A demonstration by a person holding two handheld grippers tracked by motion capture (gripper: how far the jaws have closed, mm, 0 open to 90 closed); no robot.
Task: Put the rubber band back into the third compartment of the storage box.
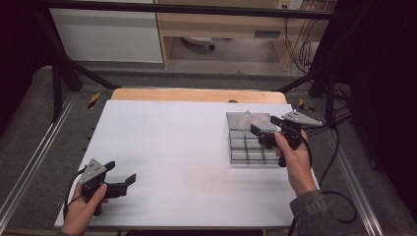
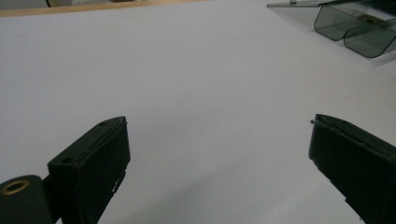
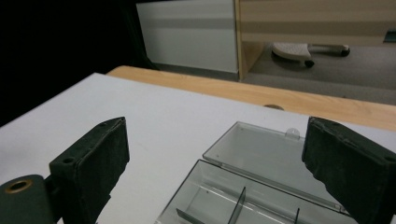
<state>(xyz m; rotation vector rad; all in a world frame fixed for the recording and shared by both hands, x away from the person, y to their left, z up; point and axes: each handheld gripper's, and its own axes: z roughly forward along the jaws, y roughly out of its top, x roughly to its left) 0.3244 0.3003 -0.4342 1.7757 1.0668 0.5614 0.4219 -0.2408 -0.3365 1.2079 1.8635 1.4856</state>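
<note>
A clear plastic compartment box [image 1: 251, 146] lies on the right side of the white table sheet [image 1: 172, 147], its lid [image 1: 249, 121] folded flat toward the far edge. In the right gripper view the box [image 3: 233, 200] and its lid [image 3: 261, 154] lie just below and ahead of the jaws, with dividers showing and nothing in the compartments I can see. My right gripper [image 1: 262, 129] hovers open over the box. My left gripper [image 1: 120, 172] rests open near the front left corner, nothing between its jaws. From the left gripper view the box [image 2: 355, 28] is far off at the upper right.
A wooden tabletop edge [image 1: 196, 95] shows beyond the sheet. Black frame bars [image 1: 64, 64] and metal rails [image 1: 29, 167] flank the table. Cables [image 1: 339, 196] trail at the right. A cabinet [image 1: 108, 34] and a wooden desk [image 1: 221, 24] stand behind.
</note>
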